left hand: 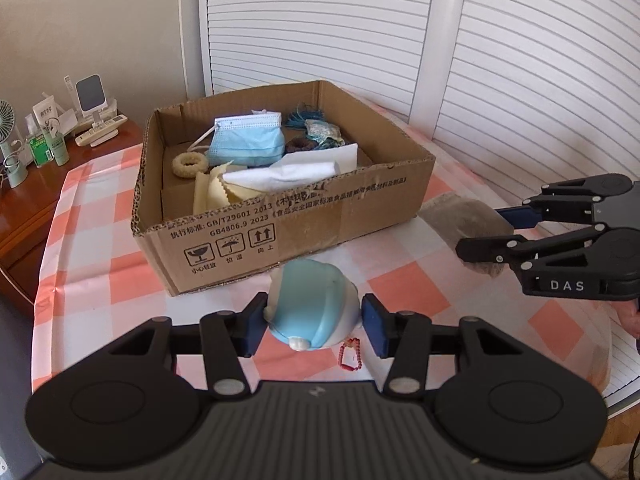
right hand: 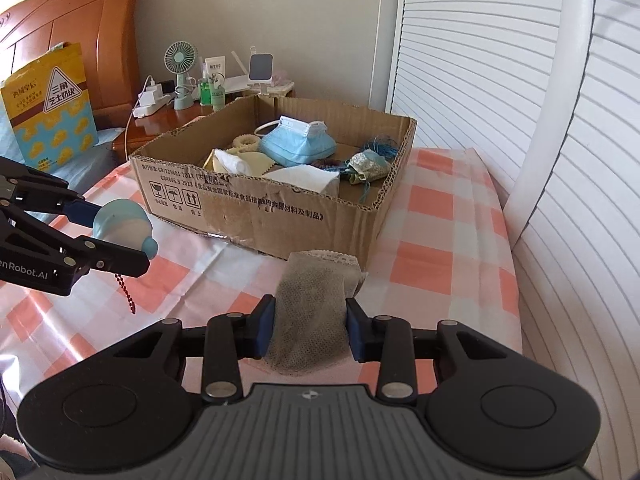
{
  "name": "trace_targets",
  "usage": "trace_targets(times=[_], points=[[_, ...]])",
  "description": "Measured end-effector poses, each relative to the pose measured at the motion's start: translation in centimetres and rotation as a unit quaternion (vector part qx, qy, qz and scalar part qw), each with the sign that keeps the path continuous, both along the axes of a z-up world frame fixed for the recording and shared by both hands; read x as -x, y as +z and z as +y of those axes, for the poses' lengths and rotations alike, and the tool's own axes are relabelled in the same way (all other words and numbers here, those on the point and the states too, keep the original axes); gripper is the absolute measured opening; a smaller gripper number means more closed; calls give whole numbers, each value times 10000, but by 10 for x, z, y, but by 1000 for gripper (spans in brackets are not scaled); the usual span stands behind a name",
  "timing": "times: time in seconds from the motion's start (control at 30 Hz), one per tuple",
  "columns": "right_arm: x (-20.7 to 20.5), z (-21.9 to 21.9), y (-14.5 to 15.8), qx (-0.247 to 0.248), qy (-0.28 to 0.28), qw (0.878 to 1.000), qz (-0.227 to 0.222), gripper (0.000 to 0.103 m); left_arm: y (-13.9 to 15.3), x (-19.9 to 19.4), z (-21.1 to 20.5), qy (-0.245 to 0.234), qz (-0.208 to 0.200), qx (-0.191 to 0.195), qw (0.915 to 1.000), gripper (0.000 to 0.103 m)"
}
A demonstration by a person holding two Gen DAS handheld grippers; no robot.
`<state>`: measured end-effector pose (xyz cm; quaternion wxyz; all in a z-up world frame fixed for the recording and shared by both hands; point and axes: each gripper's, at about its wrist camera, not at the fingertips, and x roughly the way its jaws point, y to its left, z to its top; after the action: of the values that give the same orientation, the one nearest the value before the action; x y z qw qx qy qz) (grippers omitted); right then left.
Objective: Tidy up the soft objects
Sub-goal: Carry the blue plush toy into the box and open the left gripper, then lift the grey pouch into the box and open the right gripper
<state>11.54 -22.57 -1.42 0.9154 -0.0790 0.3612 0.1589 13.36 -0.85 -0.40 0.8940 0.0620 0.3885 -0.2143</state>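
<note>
My left gripper is shut on a blue-and-white plush toy with a red bead chain hanging under it, held just above the checked cloth in front of the cardboard box. In the right wrist view this toy sits in the left gripper at the left. My right gripper is shut on a grey mesh pouch with a lace edge, near the box. From the left wrist view, the right gripper and pouch are right of the box.
The box holds blue face masks, a beige scrunchie, yellow and white cloths, blue string and a patterned pouch. An orange-checked tablecloth covers the table. A nightstand with a fan and bottles stands behind; louvred doors are at the right.
</note>
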Motion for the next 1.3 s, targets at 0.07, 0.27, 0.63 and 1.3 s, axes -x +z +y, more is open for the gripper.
trace_targets(times=[0.07,0.27,0.63,1.3], points=[[4,0,8,-1,41,10000,-88,41,11,-1,2,-52,-89,31,9999,49],[9,3,27,-58,163,9993,-339,41,50,-23,1,-143,-627,-75,9979,49],[6,7,44,-37,180,9983,-550,41,46,-112,10,668,-1123,-311,9909,91],[-55,30,70,-293,417,9966,-647,41,34,9,47,1226,-809,-143,9890,102]])
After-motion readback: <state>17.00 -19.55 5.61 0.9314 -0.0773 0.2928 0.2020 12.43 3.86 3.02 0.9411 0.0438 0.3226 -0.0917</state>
